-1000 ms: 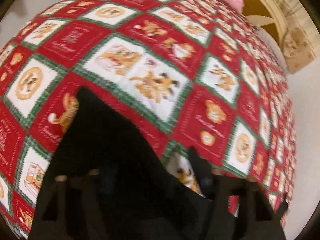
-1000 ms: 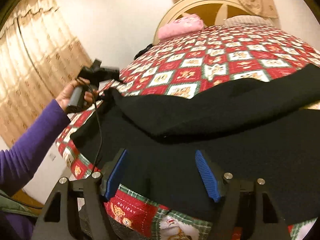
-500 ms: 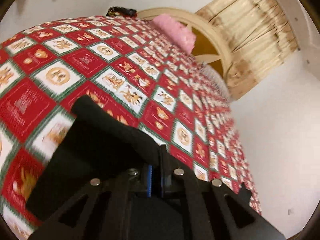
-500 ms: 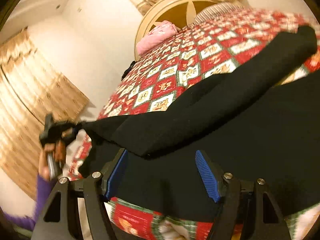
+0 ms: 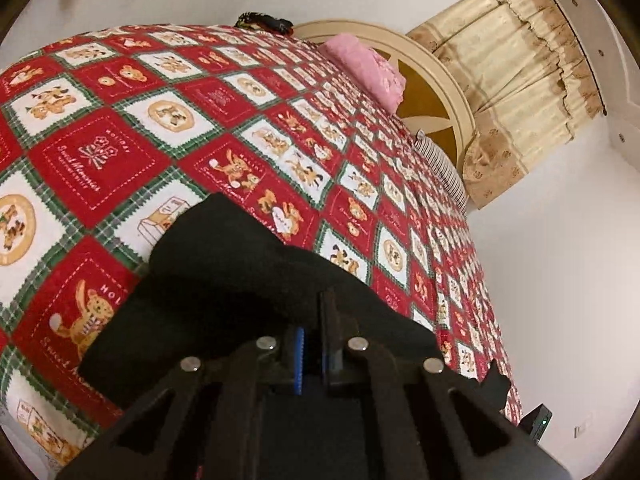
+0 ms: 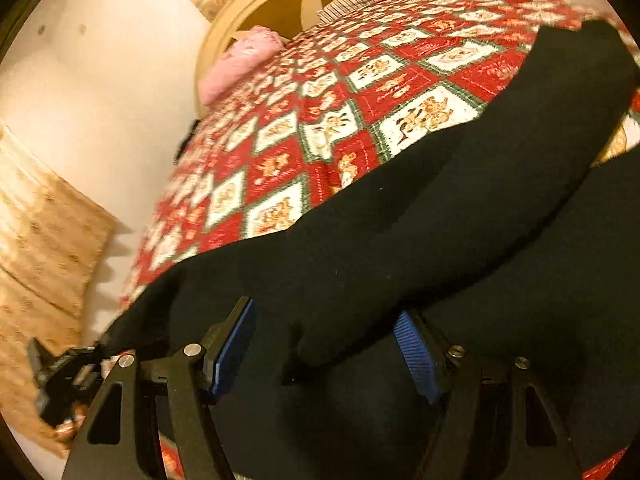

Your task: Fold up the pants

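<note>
The left gripper (image 5: 314,344) is pinching a corner of the black pants (image 5: 224,280), its jaws clamped together on the fabric at lower centre of its frame. The right gripper (image 6: 324,344) is hovering with jaws wide apart over the pants (image 6: 440,216), which are lying across the red teddy-bear quilt (image 6: 320,120). With only one corner gripped, the cloth is likely to sag, bunch and skew the fold.
</note>
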Demonstrator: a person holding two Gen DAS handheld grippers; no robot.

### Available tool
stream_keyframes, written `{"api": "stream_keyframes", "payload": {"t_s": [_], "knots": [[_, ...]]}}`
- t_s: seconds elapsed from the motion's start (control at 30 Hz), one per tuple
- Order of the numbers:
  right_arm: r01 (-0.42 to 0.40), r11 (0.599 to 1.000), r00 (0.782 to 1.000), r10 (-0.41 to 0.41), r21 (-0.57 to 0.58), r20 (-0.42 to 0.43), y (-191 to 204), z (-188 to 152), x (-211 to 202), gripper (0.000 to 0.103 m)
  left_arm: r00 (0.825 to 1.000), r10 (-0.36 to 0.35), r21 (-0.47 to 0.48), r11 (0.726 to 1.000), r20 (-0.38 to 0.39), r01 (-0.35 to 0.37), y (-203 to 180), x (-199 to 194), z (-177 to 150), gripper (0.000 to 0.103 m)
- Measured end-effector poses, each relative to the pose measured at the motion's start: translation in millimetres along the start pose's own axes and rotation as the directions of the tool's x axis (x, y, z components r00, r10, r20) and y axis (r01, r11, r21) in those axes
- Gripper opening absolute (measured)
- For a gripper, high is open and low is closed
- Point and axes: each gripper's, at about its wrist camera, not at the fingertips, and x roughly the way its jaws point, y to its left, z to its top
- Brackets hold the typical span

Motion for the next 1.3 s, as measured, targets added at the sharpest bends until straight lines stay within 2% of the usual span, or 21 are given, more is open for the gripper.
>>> {"api": "stream_keyframes", "payload": {"t_s": [0.03, 0.07, 0.1, 0.17, 0.3, 0.43, 0.57, 0.7, 0.83, 1.0, 1.13, 1.2, 1.23, 1.27, 1.3], "knots": [[0.032, 0.999, 0.999, -0.032, -0.031, 0.011, 4, 1, 2, 0.056, 1.000, 0.005, 0.007, 1.000, -0.006, -0.005, -1, 2, 3, 0.006], [0.045, 0.998, 0.999, -0.045, -0.045, 0.009, 3, 3, 4, 0.025, 1.000, 0.004, 0.017, 1.000, -0.008, -0.004, -3, 1, 7, 0.006], [0.027, 0.999, 1.000, -0.027, -0.043, -0.004, -1, 7, 5, 0.012, 1.000, -0.001, 0.026, 1.000, -0.005, 0.001, -6, -1, 10, 0.006], [-0.053, 0.999, 0.999, 0.053, -0.005, 0.003, -12, 15, -1, 0.008, 1.000, -0.014, 0.048, 0.999, 0.009, 0.014, -10, -9, 14, 0.006], [-0.124, 0.990, 0.985, 0.131, -0.066, 0.113, -13, 18, -49, 0.007, 0.999, -0.049, 0.055, 0.997, 0.011, 0.048, -10, -28, 17, 0.006], [-0.157, 0.981, 0.976, 0.172, -0.113, 0.131, -23, 3, -90, 0.007, 0.999, -0.030, 0.088, 0.996, -0.020, 0.031, -2, -38, 5, 0.006], [-0.111, 0.984, 0.990, 0.122, -0.139, 0.070, -32, -27, -92, 0.007, 0.996, 0.065, 0.150, 0.987, -0.062, -0.055, 8, -35, -21, 0.006], [-0.059, 0.989, 0.998, 0.061, -0.135, 0.012, -46, -58, -76, 0.007, 0.986, 0.152, 0.185, 0.973, -0.073, -0.136, 19, -25, -39, 0.006], [-0.020, 0.986, 1.000, 0.022, -0.168, 0.014, -48, -71, -68, 0.007, 0.970, 0.235, 0.228, 0.950, -0.062, -0.215, 27, -14, -47, 0.008], [0.035, 0.967, 0.999, -0.031, -0.253, 0.019, -37, -74, -69, 0.008, 0.974, 0.216, 0.190, 0.961, -0.073, -0.199, 41, -16, -50, 0.015], [-0.002, 0.972, 1.000, 0.000, -0.234, -0.009, -44, -72, -77, 0.019, 0.977, 0.182, 0.149, 0.975, -0.111, -0.165, 50, -26, -45, 0.015], [-0.013, 0.979, 1.000, 0.014, -0.202, 0.003, -49, -66, -89, 0.032, 0.975, 0.189, 0.121, 0.977, -0.113, -0.175, 51, -36, -42, 0.018], [-0.019, 0.981, 0.999, 0.024, -0.192, 0.026, -49, -62, -97, 0.040, 0.973, 0.211, 0.118, 0.973, -0.095, -0.200, 50, -42, -41, 0.027], [-0.026, 0.982, 0.998, 0.037, -0.188, 0.057, -50, -57, -106, 0.047, 0.965, 0.257, 0.125, 0.961, -0.055, -0.248, 48, -50, -39, 0.042], [-0.034, 0.981, 0.994, 0.053, -0.190, 0.094, -49, -51, -117, 0.051, 0.955, 0.297, 0.134, 0.946, -0.008, -0.293, 44, -56, -38, 0.049]]}}
